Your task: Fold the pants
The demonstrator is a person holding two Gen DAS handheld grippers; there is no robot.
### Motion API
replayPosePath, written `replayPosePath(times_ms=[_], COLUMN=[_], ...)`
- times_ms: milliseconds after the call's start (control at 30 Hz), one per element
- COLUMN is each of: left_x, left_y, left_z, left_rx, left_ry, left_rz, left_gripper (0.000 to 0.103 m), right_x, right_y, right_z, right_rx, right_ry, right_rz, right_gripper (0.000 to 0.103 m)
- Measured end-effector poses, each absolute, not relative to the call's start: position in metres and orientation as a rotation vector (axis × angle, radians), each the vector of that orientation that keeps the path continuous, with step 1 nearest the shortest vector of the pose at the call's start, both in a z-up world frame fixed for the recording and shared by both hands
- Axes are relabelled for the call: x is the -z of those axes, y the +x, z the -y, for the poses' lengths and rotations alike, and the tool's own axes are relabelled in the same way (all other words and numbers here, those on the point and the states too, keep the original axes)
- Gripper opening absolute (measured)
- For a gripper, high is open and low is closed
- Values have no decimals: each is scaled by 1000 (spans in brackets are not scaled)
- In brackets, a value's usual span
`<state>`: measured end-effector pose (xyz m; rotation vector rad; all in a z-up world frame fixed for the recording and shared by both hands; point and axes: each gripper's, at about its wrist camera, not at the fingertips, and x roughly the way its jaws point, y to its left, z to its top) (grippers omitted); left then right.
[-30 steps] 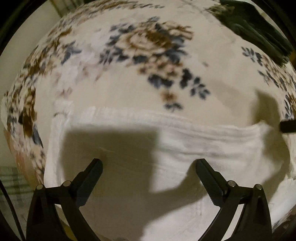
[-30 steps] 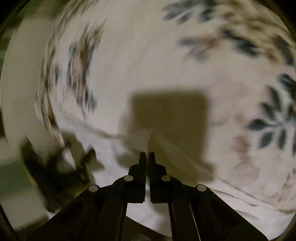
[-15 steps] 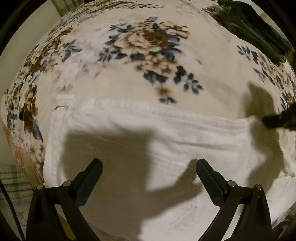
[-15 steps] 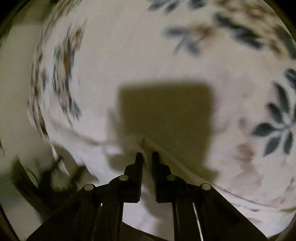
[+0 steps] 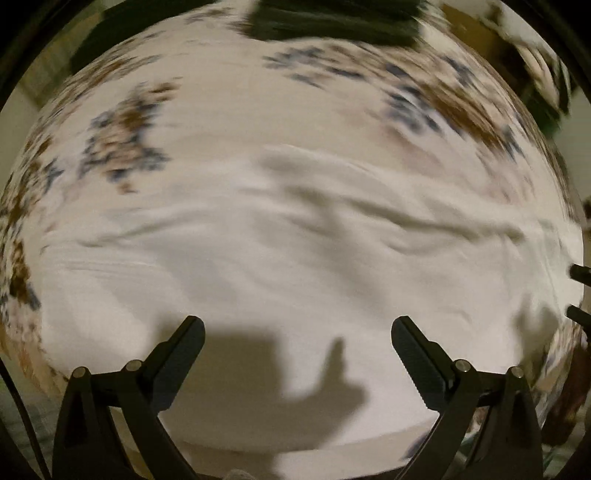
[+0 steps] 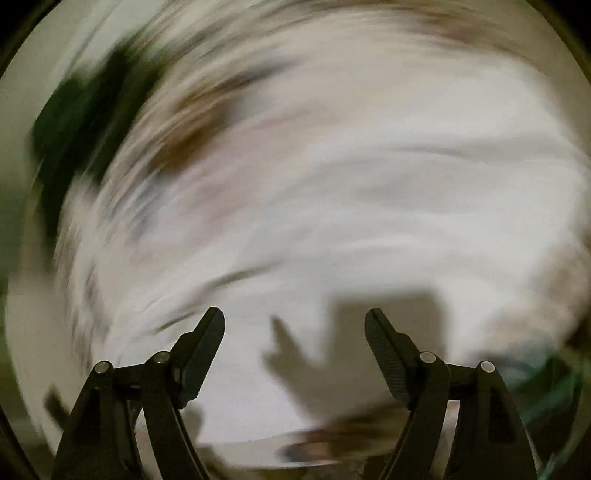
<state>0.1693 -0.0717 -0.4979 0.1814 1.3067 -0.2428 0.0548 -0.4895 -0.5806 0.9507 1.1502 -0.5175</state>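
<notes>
Hovering both tools over the white pants (image 5: 288,258); they lie flat on the floral blanket (image 5: 229,110), directly under and ahead of your left gripper (image 5: 297,334), running crosswise to its fingers, long axis left-to-right in that view; wrinkles cross the cloth ahead of the tips; near edge of the pants sits below the fingers.

Left gripper spread wide, nothing between the jaws, not touching cloth as far as blur allows; right gripper (image 6: 294,325) jaws opening, nothing between them, white cloth only beneath.

Right gripper's fingertips (image 5: 579,291) peek in at the far right of the left view, beside the pants' right end; so each hand sits near its own end, left one more over the middle; dark green garment (image 5: 332,22) lies well beyond, at the far side of the blanket.

Versus a second ago: your right gripper was pinched on a pants edge, now released; the left view has shifted sideways, showing more cloth and a different flower cluster; both views are now motion-smeared.

Judgement: one fold likely just laid; next grab needs an end of the long axis; exact edge unreadable in the blur.
</notes>
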Motion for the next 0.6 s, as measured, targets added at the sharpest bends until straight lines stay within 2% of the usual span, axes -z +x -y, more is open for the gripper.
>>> replayPosePath(times_ms=[133, 200, 300, 333, 367, 467, 600], left_x=[518, 527, 536, 538, 538, 534, 528], left_y=[160, 159, 158, 157, 157, 155, 151], left_z=[115, 133, 155, 162, 169, 192, 212], left_rx=[255, 248, 234, 230, 229, 244, 257], left_ry=[198, 203, 213, 221, 234, 290, 357], left_rz=[-1353, -1375, -1401, -1404, -1407, -1386, -1367], left_gripper=[103, 103, 103, 103, 103, 103, 103], right_x=[598, 602, 614, 619, 623, 607, 586], right_y=[-22, -28, -13, -5, 5, 16, 3], right_z=[594, 630, 662, 666, 666, 658, 657], right_rx=[728, 751, 729, 703, 701, 746, 767], right_ry=[1157, 1179, 1162, 1146, 1097, 1011, 1091], right_rz=[-968, -913, -934, -971, -1019, -1057, -1027], right_gripper=[79, 78, 75, 49, 13, 12, 12])
